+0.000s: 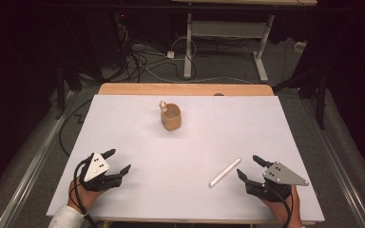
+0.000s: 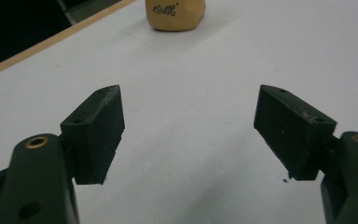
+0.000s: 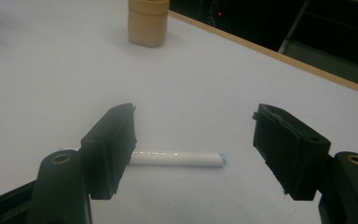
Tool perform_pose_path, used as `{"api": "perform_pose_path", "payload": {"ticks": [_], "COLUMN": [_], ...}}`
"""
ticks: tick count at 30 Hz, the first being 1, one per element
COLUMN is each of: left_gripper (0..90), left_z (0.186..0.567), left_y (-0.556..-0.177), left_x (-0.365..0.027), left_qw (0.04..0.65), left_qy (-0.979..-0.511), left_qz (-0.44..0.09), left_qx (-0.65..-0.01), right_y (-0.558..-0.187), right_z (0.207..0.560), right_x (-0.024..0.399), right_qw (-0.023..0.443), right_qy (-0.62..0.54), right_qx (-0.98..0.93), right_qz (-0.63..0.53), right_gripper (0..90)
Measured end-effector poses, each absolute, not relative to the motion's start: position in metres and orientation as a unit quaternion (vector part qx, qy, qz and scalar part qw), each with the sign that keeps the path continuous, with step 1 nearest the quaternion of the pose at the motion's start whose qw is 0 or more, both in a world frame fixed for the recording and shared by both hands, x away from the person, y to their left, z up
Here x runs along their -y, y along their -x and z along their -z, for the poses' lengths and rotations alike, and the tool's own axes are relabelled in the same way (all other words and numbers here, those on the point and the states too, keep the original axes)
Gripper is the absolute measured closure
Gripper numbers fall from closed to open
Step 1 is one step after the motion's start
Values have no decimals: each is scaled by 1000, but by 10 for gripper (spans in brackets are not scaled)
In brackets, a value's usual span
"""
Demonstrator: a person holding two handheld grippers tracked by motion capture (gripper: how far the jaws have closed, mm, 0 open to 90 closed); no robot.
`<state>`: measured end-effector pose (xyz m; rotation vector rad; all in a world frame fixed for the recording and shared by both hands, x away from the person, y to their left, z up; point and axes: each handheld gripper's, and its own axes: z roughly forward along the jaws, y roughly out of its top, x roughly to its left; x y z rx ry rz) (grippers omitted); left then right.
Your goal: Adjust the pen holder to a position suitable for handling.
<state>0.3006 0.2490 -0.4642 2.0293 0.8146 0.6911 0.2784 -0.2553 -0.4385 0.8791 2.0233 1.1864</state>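
Note:
A tan cup (image 1: 171,118) (image 2: 175,14) (image 3: 148,22) stands upright on the white table top (image 1: 190,142), toward the far middle, with a small knob-like piece at its far left rim. A white stick (image 1: 225,172) (image 3: 177,158) lies flat at the near right. My right gripper (image 1: 252,168) (image 3: 193,140) is open just to the right of the stick, which lies beyond its left jaw, not between the pads. At the near left my left gripper (image 1: 120,161) (image 2: 189,126) is open over bare table.
The table's wooden far edge (image 1: 185,89) shows behind the white sheet. Beyond it are the floor, cables (image 1: 142,61) and the legs of another desk (image 1: 188,47). A hand holds each gripper at the near edge.

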Motion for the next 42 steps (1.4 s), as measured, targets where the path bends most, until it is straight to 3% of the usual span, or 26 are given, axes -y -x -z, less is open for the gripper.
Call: {"api": "perform_pose_path", "payload": {"ticks": [23, 31, 42], "left_gripper": [269, 340, 331], "left_z": [441, 419, 402], "left_y": [-325, -372, -430], "left_x": [-226, -199, -167], "left_qw": [425, 398, 366], "left_qy": [-817, -859, -877], "left_qz": [-260, -191, -186], "left_qx": [-290, -258, -249], "right_y": [-281, -279, -278], "right_z": [444, 447, 449], "right_x": [257, 261, 263], "right_qw": [303, 296, 289], "right_qy": [-342, -346, -343], "right_qx": [-773, -775, -780], "right_qz": [-440, -439, -436], "right_gripper": [299, 299, 299]}}
